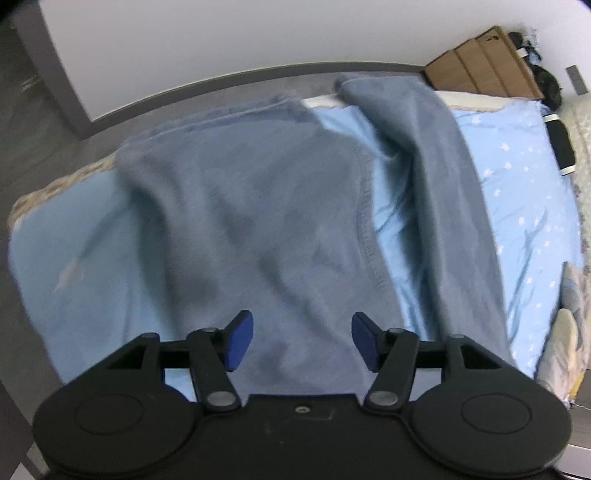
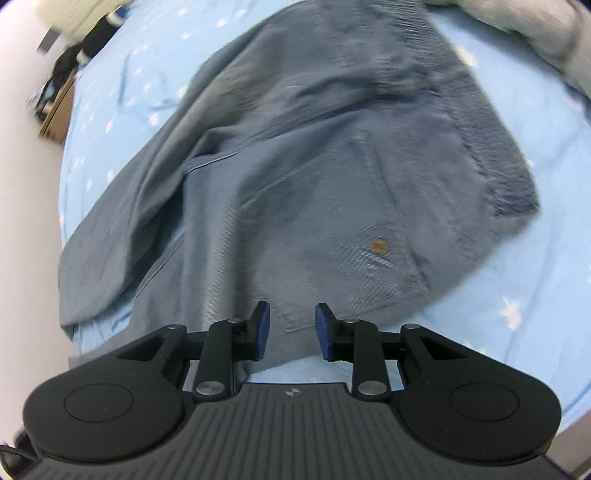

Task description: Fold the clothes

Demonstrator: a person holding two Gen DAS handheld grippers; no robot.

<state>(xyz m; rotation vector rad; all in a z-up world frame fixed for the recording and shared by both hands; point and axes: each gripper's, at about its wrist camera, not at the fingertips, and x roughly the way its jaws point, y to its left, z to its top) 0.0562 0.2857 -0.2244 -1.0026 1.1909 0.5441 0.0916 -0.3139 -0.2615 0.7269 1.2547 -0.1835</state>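
Observation:
A pair of blue-grey jeans (image 1: 258, 206) lies spread on a light blue star-print bed sheet (image 1: 517, 177). In the left wrist view the legs run away from me, one leg (image 1: 424, 147) angled off to the right. My left gripper (image 1: 302, 339) is open and empty, hovering over the cloth. In the right wrist view the jeans (image 2: 314, 166) show the waist end with a copper button (image 2: 378, 245) and pocket seams. My right gripper (image 2: 291, 330) is open and empty, just above the waistband edge.
The bed's far edge meets a grey floor (image 1: 44, 122) and a white wall (image 1: 221, 33). A wooden cabinet (image 1: 484, 59) stands at the far right corner. Dark items (image 1: 561, 144) and other bedding (image 2: 517, 22) lie at the sheet's edges.

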